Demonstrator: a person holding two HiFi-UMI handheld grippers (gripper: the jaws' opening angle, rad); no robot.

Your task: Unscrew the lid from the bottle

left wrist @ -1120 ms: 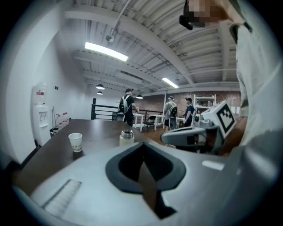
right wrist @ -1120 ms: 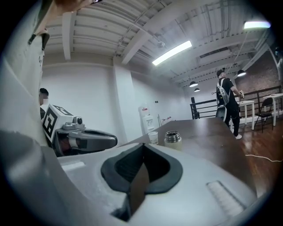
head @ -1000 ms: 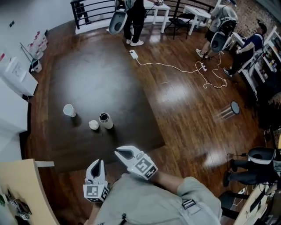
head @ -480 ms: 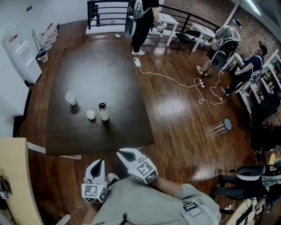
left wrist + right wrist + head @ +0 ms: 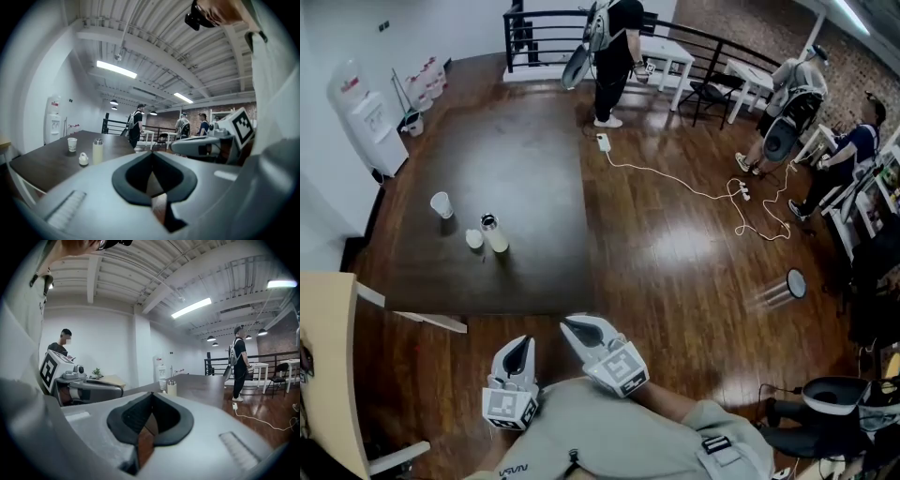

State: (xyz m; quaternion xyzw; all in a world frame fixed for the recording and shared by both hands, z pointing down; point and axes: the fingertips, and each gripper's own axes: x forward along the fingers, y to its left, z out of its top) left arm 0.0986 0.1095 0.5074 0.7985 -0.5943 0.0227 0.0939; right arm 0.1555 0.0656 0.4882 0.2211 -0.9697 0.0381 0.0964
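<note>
The person wears a pale grey sweatshirt point(image 5: 609, 433) with a small black-and-white tab point(image 5: 715, 444). The left gripper point(image 5: 518, 345) and right gripper point(image 5: 578, 328) have light grey shells and black-lined jaws. Each carries a cube point(image 5: 623, 368) with black-and-white square markers.

Both the left gripper point(image 5: 518, 345) and right gripper point(image 5: 573, 326) farther back from table point(image 5: 525, 150) and bottle point(image 5: 493, 234).

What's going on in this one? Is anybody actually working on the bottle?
Nobody is touching the bottle at this moment. The person holds the left tool and the right tool close to their body, both shut and empty, well short of the dark table. The bottle stands on that table with a small white piece right beside it, which looks like its lid. A white cup stands a little farther off.
</note>
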